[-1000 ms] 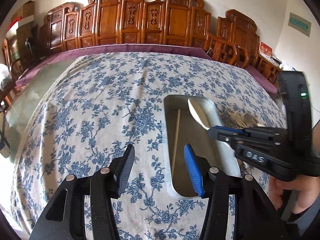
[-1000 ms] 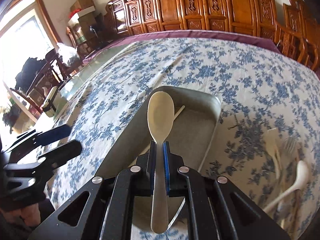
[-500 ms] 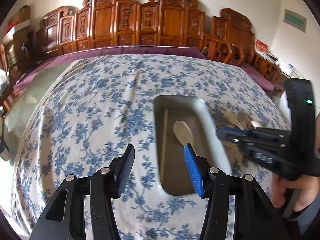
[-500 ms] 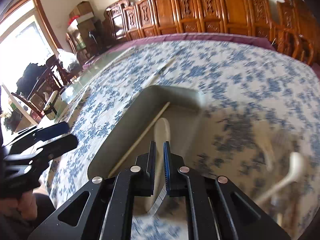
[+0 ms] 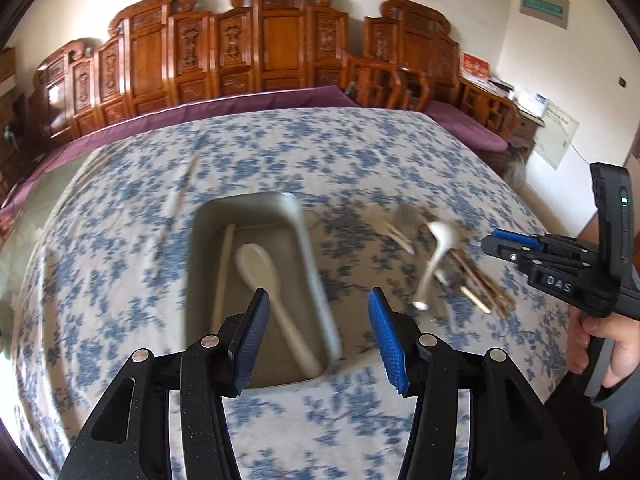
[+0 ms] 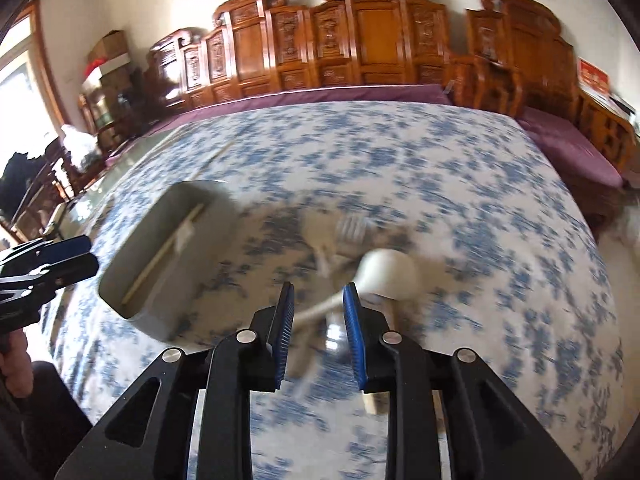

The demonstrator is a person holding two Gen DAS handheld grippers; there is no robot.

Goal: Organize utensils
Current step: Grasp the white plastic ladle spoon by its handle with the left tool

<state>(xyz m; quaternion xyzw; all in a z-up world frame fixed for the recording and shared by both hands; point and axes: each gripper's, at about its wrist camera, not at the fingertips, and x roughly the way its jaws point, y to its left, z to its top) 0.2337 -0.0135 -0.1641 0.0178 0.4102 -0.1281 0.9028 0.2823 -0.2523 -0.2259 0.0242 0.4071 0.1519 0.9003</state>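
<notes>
A grey metal tray (image 5: 310, 256) lies on the flowered tablecloth. In it are a cream spoon (image 5: 258, 268) and a single chopstick (image 5: 223, 268). My left gripper (image 5: 318, 294) hovers open over the tray's near right corner, with nothing held. To the right lies a loose pile: a white ceramic spoon (image 6: 388, 274), a fork (image 6: 352, 227) and brown chopsticks (image 5: 482, 282). My right gripper (image 6: 319, 286) hangs above that pile with its jaws opening. The white spoon's handle shows in the gap, but the pads do not press on it.
The tablecloth (image 5: 120, 280) covers a wide table with a purple edge at the back. Carved wooden chairs (image 5: 280, 40) line the far wall. A person's hand (image 5: 600, 344) holds the right gripper's handle. The picture is blurred by motion.
The right gripper let the cream spoon go into the tray, swung right to the loose pile and began parting its jaws. The left gripper shifted right along the tray, still open.
</notes>
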